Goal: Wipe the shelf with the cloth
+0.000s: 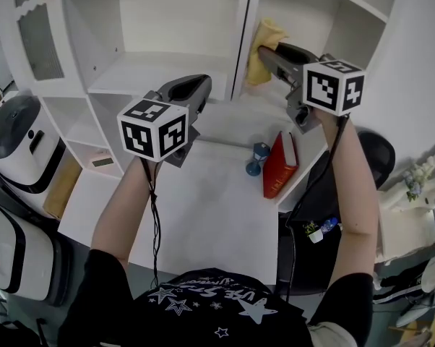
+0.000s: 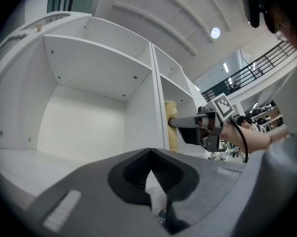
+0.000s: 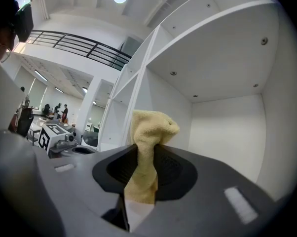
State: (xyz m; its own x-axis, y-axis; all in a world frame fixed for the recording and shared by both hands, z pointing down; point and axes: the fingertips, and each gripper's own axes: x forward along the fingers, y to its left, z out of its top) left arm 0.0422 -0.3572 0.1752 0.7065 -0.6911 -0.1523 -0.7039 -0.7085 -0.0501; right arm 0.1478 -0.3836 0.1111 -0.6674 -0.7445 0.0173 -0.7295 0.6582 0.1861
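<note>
Right gripper view: right gripper clamped on the yellow cloth; left gripper closed, empty. Pressing it flat along the shelf divider should wipe best.

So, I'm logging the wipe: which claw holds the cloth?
The right claw, shut on the yellow cloth; the left claw is shut with nothing in it.
</note>
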